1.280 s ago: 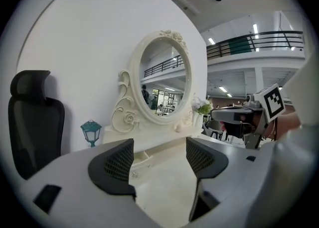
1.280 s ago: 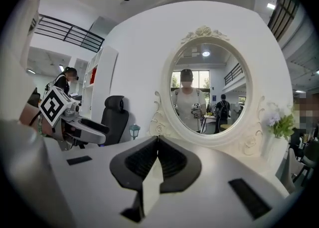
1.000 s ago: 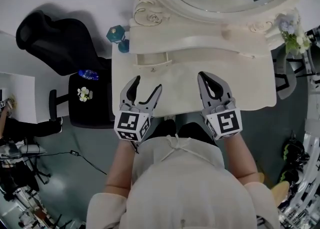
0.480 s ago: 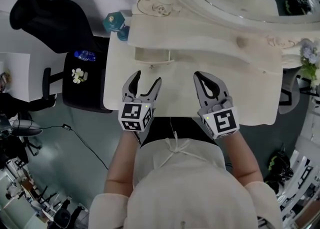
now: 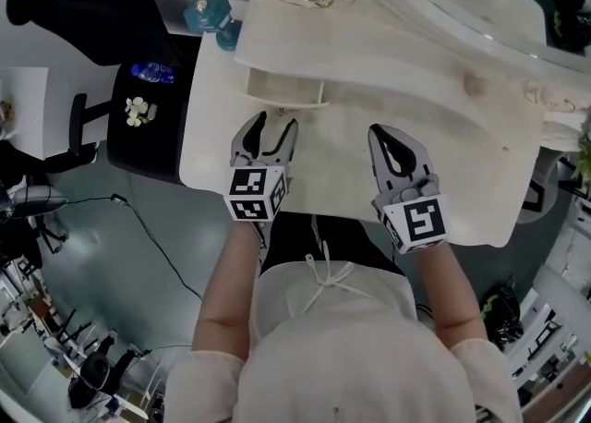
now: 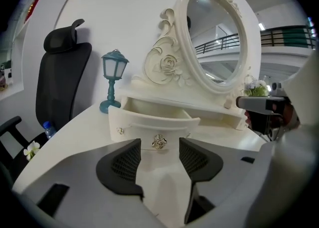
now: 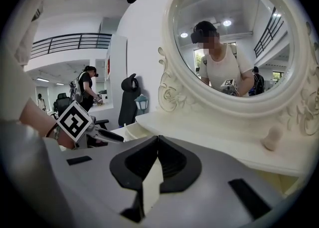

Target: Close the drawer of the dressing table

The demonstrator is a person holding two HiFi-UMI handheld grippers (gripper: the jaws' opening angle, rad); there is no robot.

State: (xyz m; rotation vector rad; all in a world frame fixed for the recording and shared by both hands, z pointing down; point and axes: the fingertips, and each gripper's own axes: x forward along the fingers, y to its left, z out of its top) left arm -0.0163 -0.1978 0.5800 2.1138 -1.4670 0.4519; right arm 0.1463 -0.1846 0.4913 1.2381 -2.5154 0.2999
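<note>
Fingers (image 6: pixel 124 165) of left gripper (image 6: pixel 159 148): spread, jaws closing, nothing between the pads. Visible through the gap: metal flower-shaped knob (image 6: pixel 159 142) at the centre of the drawer (image 6: pixel 149 121) front. Tips near the drawer front, not touching it.

Fingers (image 7: pixel 174 165) of right gripper (image 7: pixel 158 138): tips pressed together, nothing pinched. Held low over a bare part of the tabletop, beside the left gripper, aimed at the shelf below the mirror, clear of the drawer.

Drawer: pulled out, open, pale inside exposed with no contents seen. Seated in the raised shelf unit at the left end of the dressing table (image 5: pixel 323 176), straight ahead of the left gripper. Front curved, with a smaller ornament (image 6: pixel 120 130) near its left edge.

Behind the drawer: oval mirror (image 6: pixel 215 38) in a carved cream frame with a rose relief. Left of the drawer, on the tabletop corner: teal lantern-style lamp (image 6: pixel 113 78), upright. On the shelf towards the right: small rounded peg (image 7: pixel 271 137). In the mirror: reflection of a person (image 7: pixel 219 65) holding a gripper.

Beside the table, to the left: black office chair (image 6: pixel 60 80), with a blue bottle (image 5: pixel 152 71) and a white flower (image 5: pixel 137 111) on its seat. Far right end of the table: bunch of flowers (image 6: pixel 256 90).
</note>
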